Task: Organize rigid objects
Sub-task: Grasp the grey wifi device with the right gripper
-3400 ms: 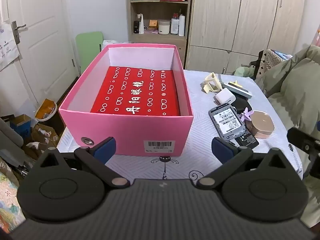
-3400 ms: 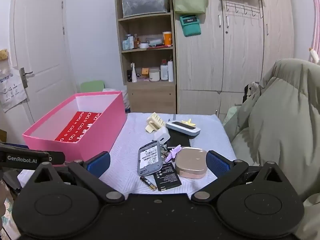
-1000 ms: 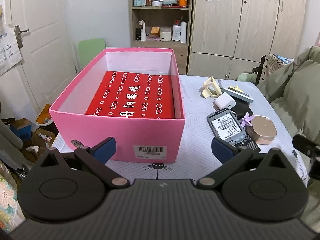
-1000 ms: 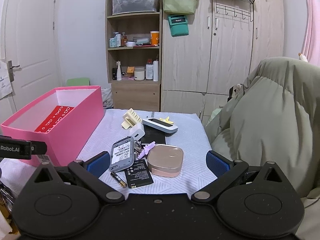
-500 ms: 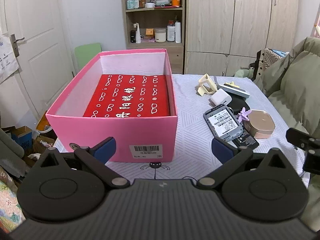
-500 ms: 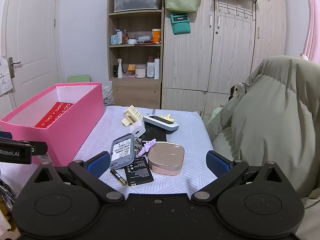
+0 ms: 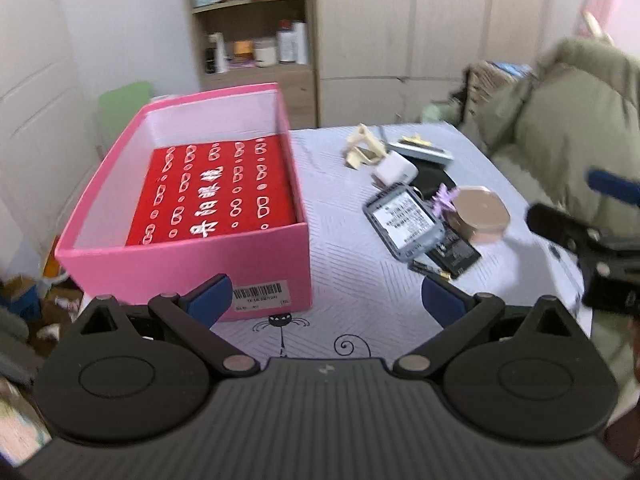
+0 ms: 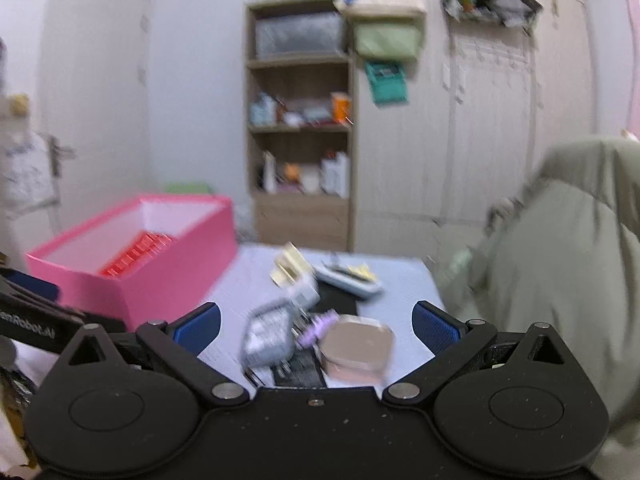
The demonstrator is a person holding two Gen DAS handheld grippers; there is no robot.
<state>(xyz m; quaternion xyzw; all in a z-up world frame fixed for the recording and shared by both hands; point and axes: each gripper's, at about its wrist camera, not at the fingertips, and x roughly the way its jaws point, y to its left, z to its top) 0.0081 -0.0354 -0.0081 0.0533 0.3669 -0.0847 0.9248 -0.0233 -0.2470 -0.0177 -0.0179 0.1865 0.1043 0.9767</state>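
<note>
**Nothing sorted yet: both tools empty, the pile still waiting**

I am holding my left tool [image 7: 326,299] spread wide with nothing between its blue pads, and my right tool [image 8: 316,323] is standing just as wide and just as empty. Neither is touching anything on the tabletop [image 7: 352,280].

Ahead and to the left of my left tool the pink box [image 7: 192,268] is sitting open. Inside it I am seeing only a red printed sheet [image 7: 216,192] lying flat on the bottom; none of the loose things is in there.

The things to tidy are lying in one cluster ahead and to the right of my left tool, which puts them straight ahead of my right tool, between its spread fingers as that camera is seeing it. Nearest are a grey phone [image 7: 404,220] lying label-up and a flat black battery [image 7: 454,254], with a rose-gold case [image 7: 480,212] just beside them and a small purple clip [image 7: 444,196] between phone and case. Further off are a white charger [image 7: 394,170], a cream clip [image 7: 362,146] and a flat grey gadget [image 7: 420,152]. The right view is blurred, so I am not making out finer detail there.

As I am judging it, the work is at its very start: every item is still to be picked up and moved across, presumably into the box.
</note>
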